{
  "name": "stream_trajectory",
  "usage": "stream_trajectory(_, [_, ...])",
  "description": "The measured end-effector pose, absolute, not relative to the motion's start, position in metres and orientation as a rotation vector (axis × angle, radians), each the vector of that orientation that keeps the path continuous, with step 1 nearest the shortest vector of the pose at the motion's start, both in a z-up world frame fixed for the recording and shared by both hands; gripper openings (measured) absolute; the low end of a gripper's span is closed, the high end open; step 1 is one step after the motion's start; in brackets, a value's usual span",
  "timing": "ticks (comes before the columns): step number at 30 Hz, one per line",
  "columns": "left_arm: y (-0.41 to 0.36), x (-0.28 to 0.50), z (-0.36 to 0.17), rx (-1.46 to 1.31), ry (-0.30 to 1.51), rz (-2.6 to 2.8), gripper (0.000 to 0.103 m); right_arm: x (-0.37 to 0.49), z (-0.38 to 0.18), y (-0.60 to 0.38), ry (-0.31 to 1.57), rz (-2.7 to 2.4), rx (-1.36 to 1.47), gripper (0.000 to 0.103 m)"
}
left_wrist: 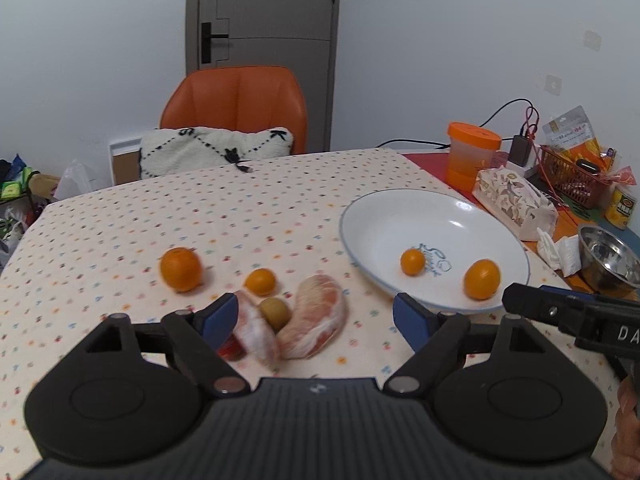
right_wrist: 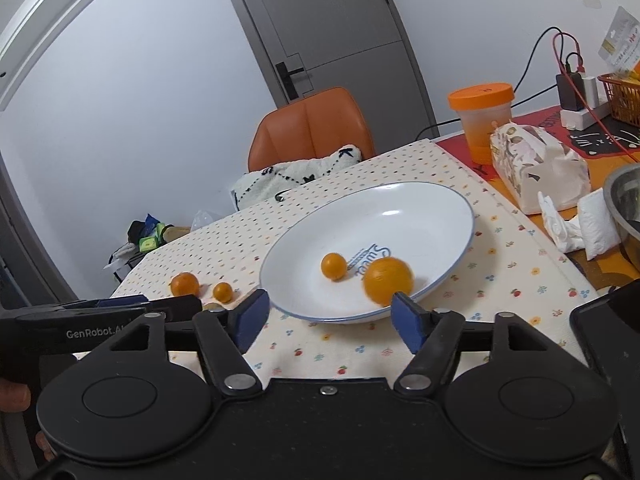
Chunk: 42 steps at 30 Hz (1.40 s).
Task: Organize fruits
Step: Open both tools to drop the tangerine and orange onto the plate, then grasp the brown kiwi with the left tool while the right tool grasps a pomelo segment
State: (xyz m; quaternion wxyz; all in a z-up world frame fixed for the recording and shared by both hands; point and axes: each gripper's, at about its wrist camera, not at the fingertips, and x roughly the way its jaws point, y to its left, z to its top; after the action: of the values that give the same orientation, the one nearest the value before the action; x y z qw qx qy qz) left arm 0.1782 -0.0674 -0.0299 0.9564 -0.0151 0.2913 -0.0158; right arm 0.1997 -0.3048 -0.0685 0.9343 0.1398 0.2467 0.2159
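Fruits half sorted: two oranges sit in the plate [right_wrist: 448, 216] just past our right gripper [right_wrist: 328, 320], jaws wide, empty. Pomelo segment [left_wrist: 320, 316] lies between our left gripper's [left_wrist: 316, 316] wide jaws; next we close on it.

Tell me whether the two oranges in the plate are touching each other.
Apart. In the left wrist view, bare white plate and its blue print show between the small orange and the larger orange.
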Motion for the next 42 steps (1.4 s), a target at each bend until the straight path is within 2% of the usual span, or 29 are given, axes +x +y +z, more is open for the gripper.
stream_trajectory(3, [-0.058, 0.171, -0.031, -0.046, 0.589, -0.013, 0.084, 0.196, -0.067, -0.3, 0.499, 0.445, 0.282, 0.08])
stream_trajectory(7, [-0.047, 0.162, -0.032, -0.063, 0.591, 0.006, 0.084, 0.192, -0.066, -0.295, 0.485, 0.446, 0.291, 0.097])
stream_trajectory(10, [-0.038, 0.155, -0.032, -0.08, 0.586, 0.018, 0.084, 0.189, -0.064, -0.291, 0.479, 0.457, 0.293, 0.103])
stream_trajectory(42, [-0.004, 0.109, -0.061, -0.187, 0.624, 0.027, 0.084, 0.171, -0.066, -0.234, 0.516, 0.585, 0.195, 0.103])
